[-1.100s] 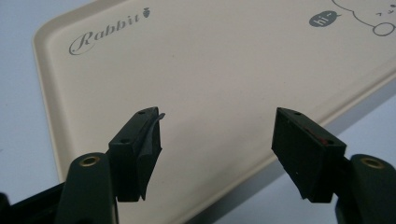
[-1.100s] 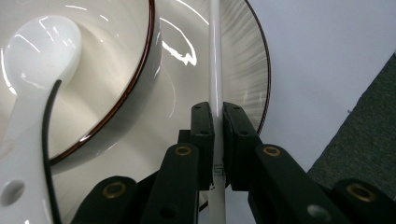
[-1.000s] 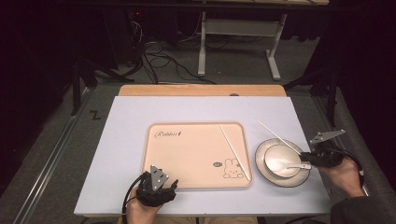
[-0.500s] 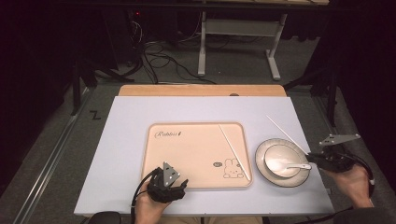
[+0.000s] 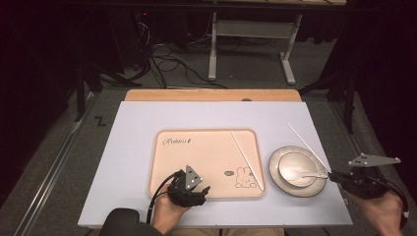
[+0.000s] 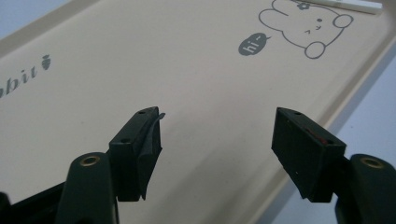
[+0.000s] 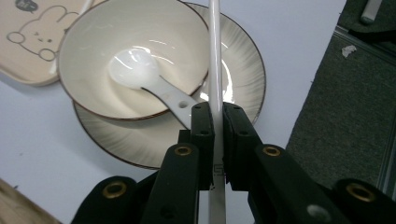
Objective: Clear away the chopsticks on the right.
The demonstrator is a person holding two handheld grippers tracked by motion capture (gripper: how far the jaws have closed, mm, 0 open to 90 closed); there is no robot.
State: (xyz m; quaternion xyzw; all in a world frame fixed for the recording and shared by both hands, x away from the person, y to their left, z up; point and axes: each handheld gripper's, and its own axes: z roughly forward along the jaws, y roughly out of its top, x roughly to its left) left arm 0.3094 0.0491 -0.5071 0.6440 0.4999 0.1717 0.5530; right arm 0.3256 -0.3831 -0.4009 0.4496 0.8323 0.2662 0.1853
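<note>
Right claw (image 7: 216, 116): jaws pinched tight on a white chopstick (image 7: 215, 56), the stick running straight up between the pads.
Right claw, from above (image 5: 339, 175): off the right of the plate, chopstick (image 5: 309, 147) slanting away up and left over the counter.
Bowl (image 7: 93, 56): sits on the striped plate (image 7: 243, 60), a white spoon (image 7: 144, 77) lying in it, handle toward the claw. The right gripper view gives the spoon's handle hole; the high view just shows a pale sliver (image 5: 304, 173).
Left claw (image 6: 217, 133): wide open, nothing between the jaws, hanging over the near edge of the tray (image 6: 140, 60).
Left claw, from above (image 5: 202, 191): at the tray's front rim (image 5: 162, 162).
Second chopstick (image 5: 245, 155): lies on the tray's right side, beside the rabbit drawing (image 5: 242, 177); the left gripper view catches just its end (image 6: 355, 4).
Counter (image 5: 137, 128): pale top, tray in the middle, plate (image 5: 275, 183) just beside the tray on the right.
</note>
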